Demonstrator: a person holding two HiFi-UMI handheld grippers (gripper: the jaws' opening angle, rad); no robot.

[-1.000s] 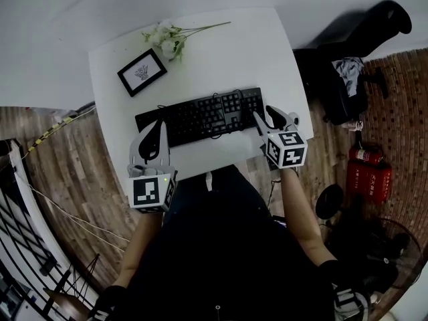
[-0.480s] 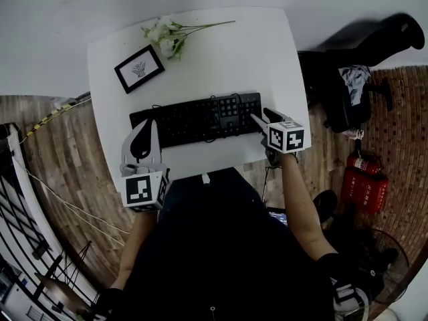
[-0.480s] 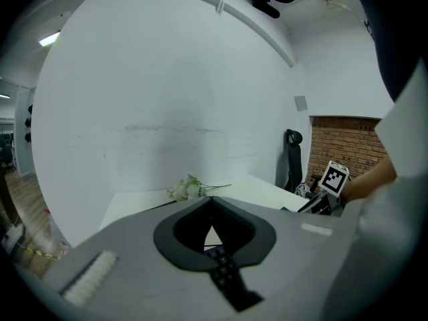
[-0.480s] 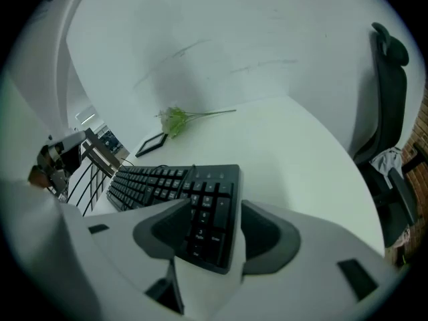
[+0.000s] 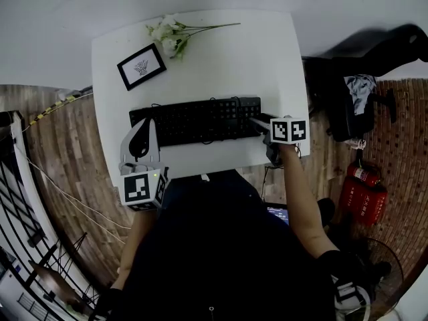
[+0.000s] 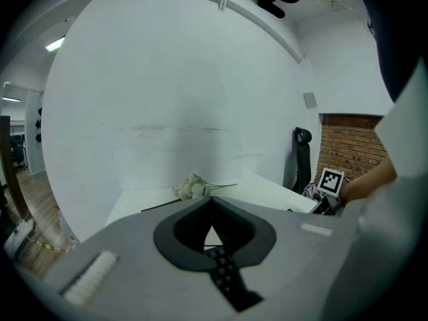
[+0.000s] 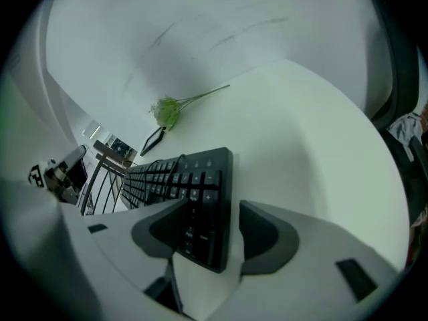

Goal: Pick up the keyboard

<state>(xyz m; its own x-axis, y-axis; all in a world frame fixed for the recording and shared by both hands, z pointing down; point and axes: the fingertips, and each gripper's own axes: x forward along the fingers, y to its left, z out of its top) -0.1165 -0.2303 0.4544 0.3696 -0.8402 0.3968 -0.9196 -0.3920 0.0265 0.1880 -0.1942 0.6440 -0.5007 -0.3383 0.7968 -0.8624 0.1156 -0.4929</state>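
Keyboard [image 5: 194, 120]: lay flat on the desk [image 5: 227, 59], not lifted yet.
Right gripper [image 5: 259, 122]: jaws were opening around its right end (no pinch yet).
Left gripper [image 5: 142, 139]: jaws pressed together, empty.

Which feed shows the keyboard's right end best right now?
The right gripper view: the keyboard is close, with its right end between the right gripper's opening jaws, pads not yet pressing. The head view shows the whole keyboard from above, that end partly covered by the gripper. The left gripper view shows only a few keys.
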